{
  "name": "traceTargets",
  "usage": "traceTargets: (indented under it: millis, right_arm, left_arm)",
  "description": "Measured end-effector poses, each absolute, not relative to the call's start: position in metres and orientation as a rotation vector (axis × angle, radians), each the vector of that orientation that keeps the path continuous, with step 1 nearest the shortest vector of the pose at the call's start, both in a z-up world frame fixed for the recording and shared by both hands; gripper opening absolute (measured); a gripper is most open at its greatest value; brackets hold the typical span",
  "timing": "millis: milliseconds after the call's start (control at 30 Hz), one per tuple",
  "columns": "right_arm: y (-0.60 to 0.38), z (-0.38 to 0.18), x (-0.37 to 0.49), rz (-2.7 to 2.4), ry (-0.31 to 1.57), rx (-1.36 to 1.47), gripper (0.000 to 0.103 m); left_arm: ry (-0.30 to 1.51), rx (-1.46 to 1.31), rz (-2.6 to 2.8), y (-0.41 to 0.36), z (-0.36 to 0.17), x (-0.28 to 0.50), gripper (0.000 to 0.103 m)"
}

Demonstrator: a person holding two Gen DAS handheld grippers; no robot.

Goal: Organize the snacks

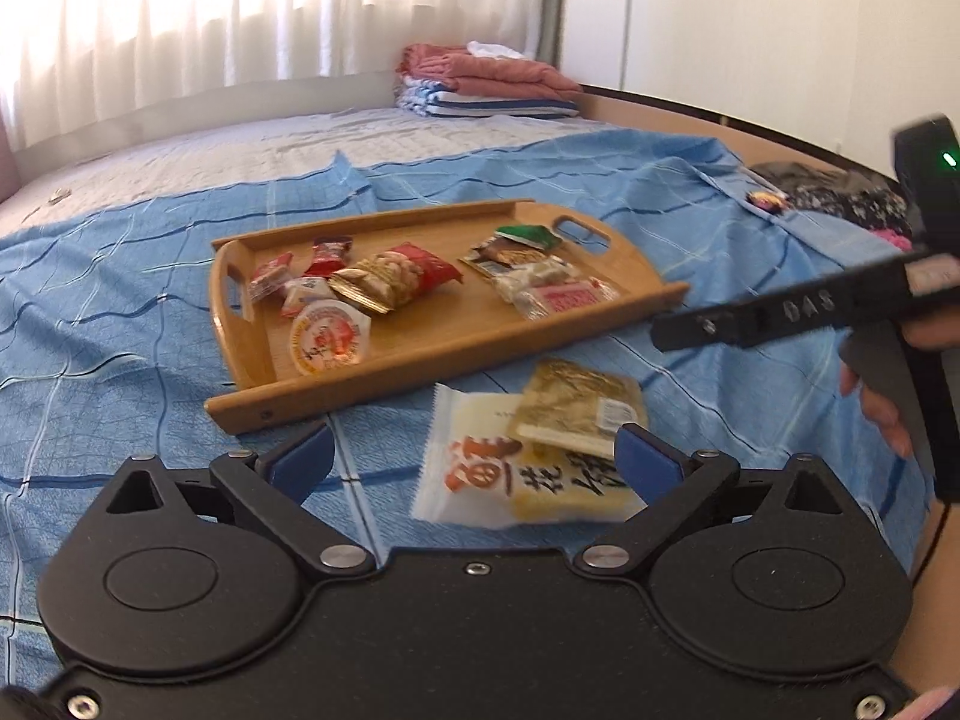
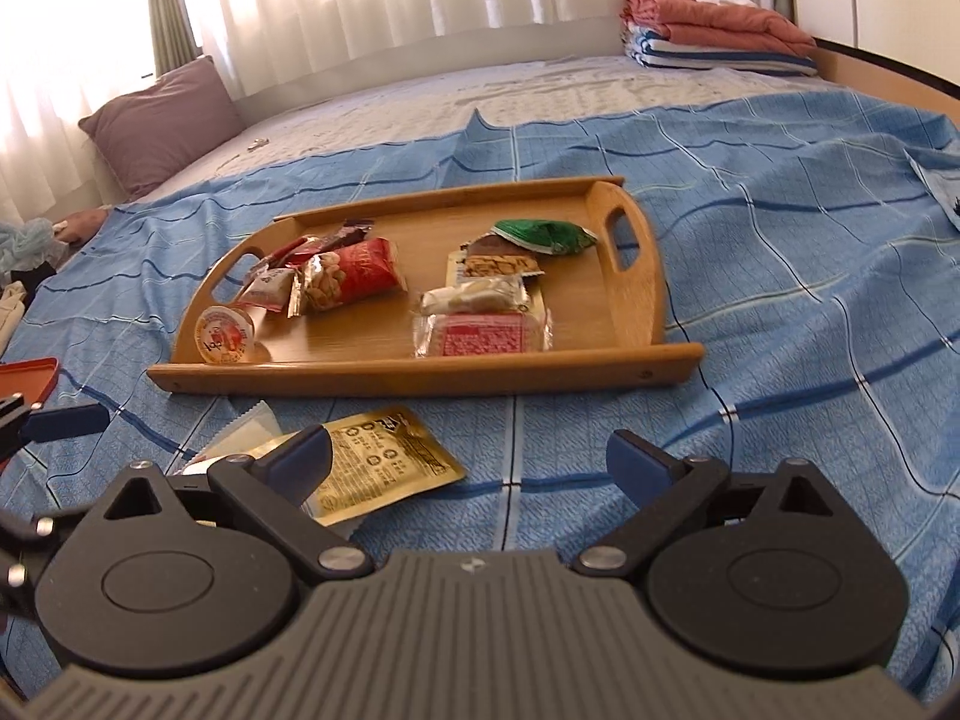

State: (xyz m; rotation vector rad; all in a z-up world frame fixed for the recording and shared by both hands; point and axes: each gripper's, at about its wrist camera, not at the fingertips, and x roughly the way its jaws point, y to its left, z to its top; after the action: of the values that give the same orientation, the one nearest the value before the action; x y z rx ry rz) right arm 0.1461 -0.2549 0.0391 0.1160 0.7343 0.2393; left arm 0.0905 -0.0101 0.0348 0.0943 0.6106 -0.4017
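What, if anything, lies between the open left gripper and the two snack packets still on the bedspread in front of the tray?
Nothing visible does. The left gripper is open just over the white packet and the gold packet overlapping it. Beyond them, only the low front rim of the wooden tray stands on the way in.

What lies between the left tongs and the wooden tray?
Two loose packets: a white packet with a gold packet overlapping it, on the blue bedsheet short of the wooden tray. Left wrist view.
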Motion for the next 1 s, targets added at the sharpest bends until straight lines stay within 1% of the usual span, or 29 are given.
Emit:
traceTargets:
  millis: [267,633,833,867,933,1000]
  right_arm:
    - [-0.256,0.039,0.149,0.225,0.742,0.128,0.101]
    - [-0.247,0.039,0.17,0.258,0.805,0.183,0.103]
    - [-0.241,0.037,0.183,0.27,0.863,0.225,0.103]
    - [-0.239,0.037,0.186,0.27,0.876,0.225,0.103]
    - [-0.235,0.036,0.19,0.263,0.903,0.224,0.103]
    - [-0.232,0.035,0.195,0.258,0.935,0.228,0.103]
  left_arm:
    - [0.637,0.142,-0.463,-0.039,0.017,0.08,0.101]
    - [0.625,0.098,-0.407,-0.058,0.006,0.102,0.102]
    - [0.669,0.098,-0.361,-0.062,-0.006,0.115,0.102]
    - [0.672,0.105,-0.362,-0.062,-0.007,0.115,0.101]
    - [0.665,0.121,-0.351,-0.062,-0.008,0.114,0.094]
    - [0.653,0.139,-0.36,-0.061,-0.007,0.111,0.083]
